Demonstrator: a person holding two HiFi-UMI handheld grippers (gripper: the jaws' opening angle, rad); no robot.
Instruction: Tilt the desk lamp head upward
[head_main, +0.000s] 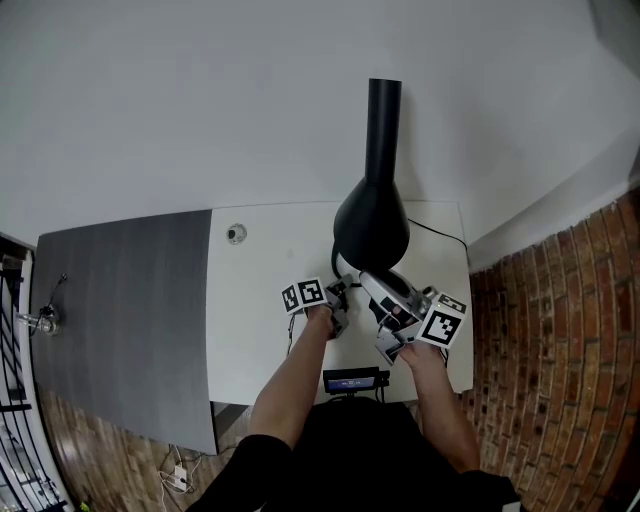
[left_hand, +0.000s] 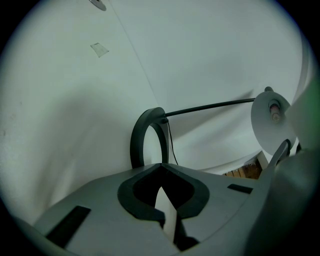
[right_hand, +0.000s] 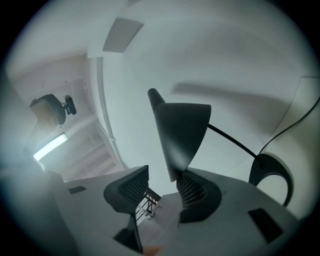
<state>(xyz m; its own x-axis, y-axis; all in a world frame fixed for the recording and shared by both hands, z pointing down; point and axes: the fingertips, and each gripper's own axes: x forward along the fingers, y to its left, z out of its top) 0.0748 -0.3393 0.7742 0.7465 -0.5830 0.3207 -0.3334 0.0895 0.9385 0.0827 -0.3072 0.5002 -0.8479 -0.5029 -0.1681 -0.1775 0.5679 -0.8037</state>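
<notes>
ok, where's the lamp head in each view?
Head view: lamp head at centre, with its neck running up-frame.
Left gripper view: not in it.
Right gripper view: centre, with its lower edge down between the jaws.
Shared landmark: ring base, just left of the head in the head view, at centre in the left gripper view, and at lower right in the right gripper view.

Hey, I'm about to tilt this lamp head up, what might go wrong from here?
1. The right claw is open, with the shade rim between its pads, close to one of them. Lifting before it closes may let the rim slip out.
2. The left claw is shut in front of the base ring and does not clamp it, so the lamp could slide or tip as the head swings.
</notes>
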